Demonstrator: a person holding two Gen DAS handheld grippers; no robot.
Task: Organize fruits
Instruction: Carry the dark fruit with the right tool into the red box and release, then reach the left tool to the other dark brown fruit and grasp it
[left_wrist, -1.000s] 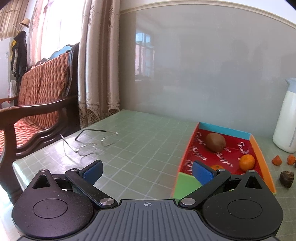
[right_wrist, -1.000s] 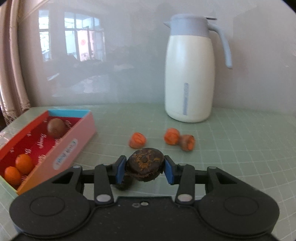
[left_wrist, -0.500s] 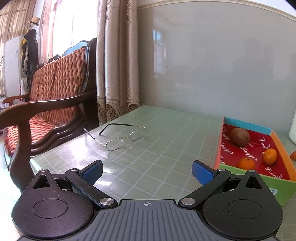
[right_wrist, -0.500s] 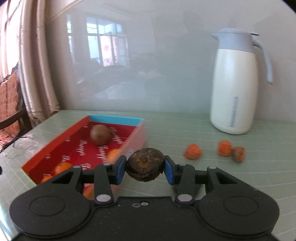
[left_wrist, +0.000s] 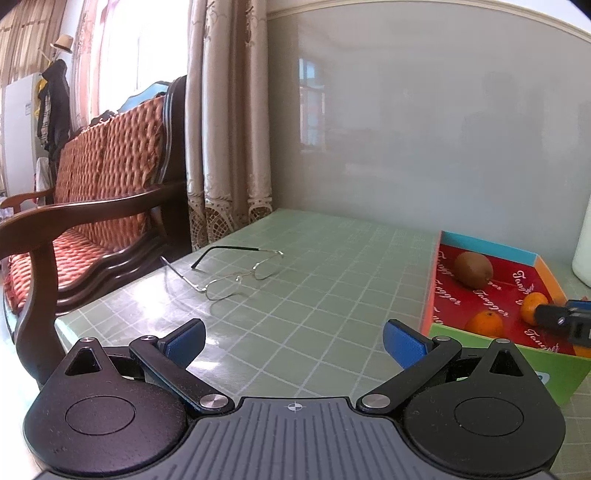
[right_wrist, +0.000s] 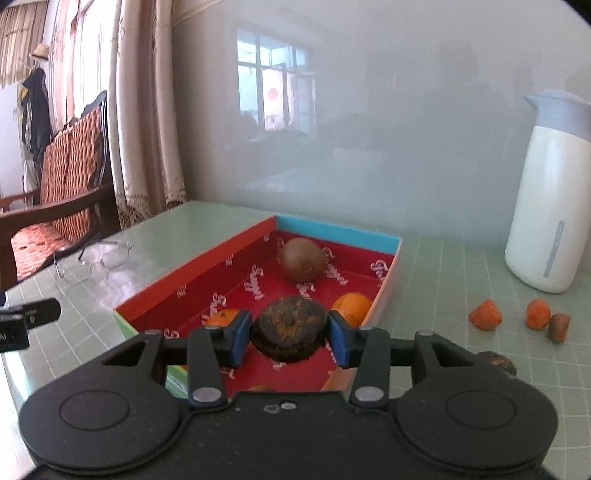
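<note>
- Green gridded table (left_wrist: 314, 295) against a pale glossy wall, curtain and orange-cushioned wooden bench at nine o'clock in both views.
- White jug (right_wrist: 546, 206) upright at two o'clock in the right wrist view, well apart from the box.
- Red-lined box (right_wrist: 192, 273) lying open on the table, long axis running from the near green end toward the blue far wall at twelve o'clock; now directly under the right gripper, where a second ago it sat off at eight o'clock.
- Right gripper (right_wrist: 290, 334) pinching a dark, flattish brown fruit (right_wrist: 290, 328), broad face toward the camera, wide axis across between the blue pads, held above the box interior.
- Left gripper (left_wrist: 293, 338) spread wide, nothing between its pads, low over bare table at the box's nine o'clock; swung leftward compared with a second ago.
- Kiwi (right_wrist: 303, 260) at the box's far end, two oranges (right_wrist: 351, 302) nearer.
- Wire glasses (left_wrist: 236, 273) unfolded on the table at ten o'clock.
- Small orange pieces (right_wrist: 485, 314) and a brownish one loose on the table at three o'clock, outside the box.
</note>
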